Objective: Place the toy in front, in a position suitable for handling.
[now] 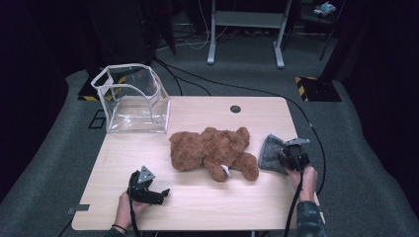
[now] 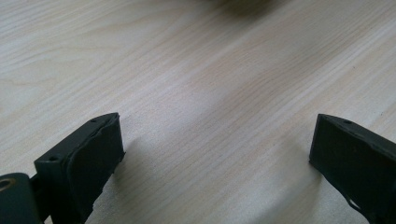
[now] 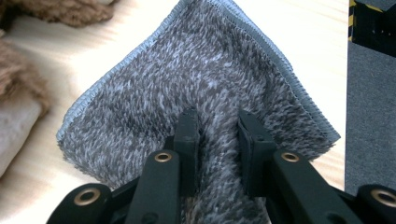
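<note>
While the high view puts the right gripper (image 1: 288, 159) on a grey cloth (image 1: 271, 152) at the counter's (image 1: 197, 197) right edge, beside the brown teddy bear (image 1: 213, 152), the right gripper view shows its jaws pinching a raised fold of that cloth (image 3: 196, 88). Left gripper (image 2: 217, 149): jaws wide apart over bare wood. High view adds a clear bag (image 1: 132, 98) at far left.

cloth (image 3: 196, 88): near end hidden under claw | teddy bear (image 3: 28, 60): cut off at left edge
</note>
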`<state>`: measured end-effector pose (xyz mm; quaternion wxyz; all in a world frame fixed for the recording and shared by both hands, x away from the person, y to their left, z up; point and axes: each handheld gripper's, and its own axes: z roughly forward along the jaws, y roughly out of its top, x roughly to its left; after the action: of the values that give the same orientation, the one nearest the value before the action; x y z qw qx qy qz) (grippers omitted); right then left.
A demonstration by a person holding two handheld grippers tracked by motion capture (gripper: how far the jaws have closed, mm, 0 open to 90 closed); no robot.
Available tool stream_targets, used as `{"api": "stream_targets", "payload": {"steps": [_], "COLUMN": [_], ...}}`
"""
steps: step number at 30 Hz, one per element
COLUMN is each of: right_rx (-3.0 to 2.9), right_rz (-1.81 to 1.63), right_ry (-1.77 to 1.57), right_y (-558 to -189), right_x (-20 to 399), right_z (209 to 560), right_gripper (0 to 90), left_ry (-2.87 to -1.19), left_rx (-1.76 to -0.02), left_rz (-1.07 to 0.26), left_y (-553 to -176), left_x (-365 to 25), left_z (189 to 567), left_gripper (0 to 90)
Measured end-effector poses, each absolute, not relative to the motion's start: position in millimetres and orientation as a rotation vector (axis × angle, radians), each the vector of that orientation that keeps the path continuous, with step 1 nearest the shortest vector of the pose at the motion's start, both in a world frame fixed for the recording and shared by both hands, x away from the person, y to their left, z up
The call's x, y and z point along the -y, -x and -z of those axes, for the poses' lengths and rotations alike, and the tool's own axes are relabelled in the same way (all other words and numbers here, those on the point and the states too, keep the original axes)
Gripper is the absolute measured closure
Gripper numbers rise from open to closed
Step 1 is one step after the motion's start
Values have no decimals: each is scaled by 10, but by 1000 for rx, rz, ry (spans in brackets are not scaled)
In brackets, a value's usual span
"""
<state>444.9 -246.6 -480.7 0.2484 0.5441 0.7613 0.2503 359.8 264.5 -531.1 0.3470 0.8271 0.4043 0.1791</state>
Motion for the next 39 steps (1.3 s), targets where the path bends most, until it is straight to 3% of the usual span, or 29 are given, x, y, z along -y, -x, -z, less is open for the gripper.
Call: {"api": "stream_targets", "payload": {"steps": [7,8,9,12,13,18,30,39], "right_rx": [-2089,-2088,-2082,-2053,-2053,-2038,-2099,-2162], "right_rz": [-672,-673,-658,-659,-659,-745,-869,-937], "right_ry": [-1464,-1485,-1502,-1551,-1551,-1557,-1458,-1362], "right_y": [-4573,-4599,-4639,-4640,-4640,-4509,-4243,-4178], "right_x": [2469,2473,2479,2469,2469,2478,2260,2049], "right_z": [4837,4848,4872,4886,4886,4751,4546,4463], "right_gripper": [698,666,549,333,333,163,63,49], "left_ry": [-2143,-2143,-2139,-2137,-2141,-2138,-2096,-2079], "left_rx": [-1050,-1051,-1055,-1055,-1053,-1055,-1050,-995], "left_rz": [-464,-464,-459,-459,-462,-459,-454,-429], "left_y": [-3598,-3598,-3596,-3595,-3596,-3595,-3619,-3715], "left_x": [-2644,-2644,-2642,-2641,-2644,-2642,-2679,-2542], "left_z": [5312,5311,5313,5314,5312,5313,5293,5081], "left_gripper": [23,24,26,26,26,26,50,59]}}
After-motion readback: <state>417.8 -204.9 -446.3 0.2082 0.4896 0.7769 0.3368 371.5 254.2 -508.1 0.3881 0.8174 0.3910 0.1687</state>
